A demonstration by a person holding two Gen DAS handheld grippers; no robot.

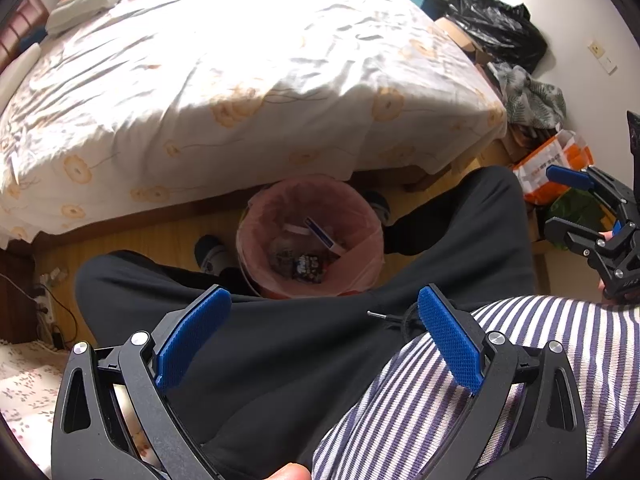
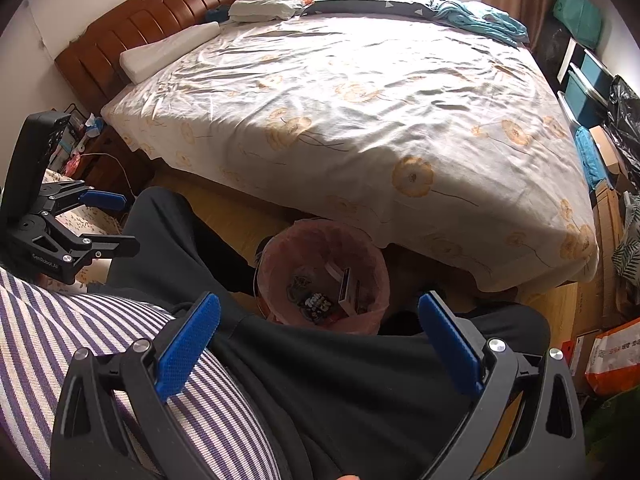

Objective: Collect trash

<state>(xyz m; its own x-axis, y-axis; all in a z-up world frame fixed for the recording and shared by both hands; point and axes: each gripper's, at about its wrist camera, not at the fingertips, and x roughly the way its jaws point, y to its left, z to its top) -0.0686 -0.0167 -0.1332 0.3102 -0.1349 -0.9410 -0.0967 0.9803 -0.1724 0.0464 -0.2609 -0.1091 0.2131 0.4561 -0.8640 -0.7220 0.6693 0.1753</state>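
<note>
Left wrist: round bin, crinkled pink liner; both jaws spread.

Strong daylight is falling on the bed and is burning the sheet white in the left wrist view; the right wrist view is softer. Fisheye bending is curving the edges, and dark corners are framing both pictures.

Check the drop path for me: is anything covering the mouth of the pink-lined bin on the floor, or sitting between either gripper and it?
Nothing visible blocks it. The bin stands open-topped between the person's legs, a few wrappers inside. The left gripper and right gripper are both open, empty and held above the lap, with clear air down to the rim.
</note>
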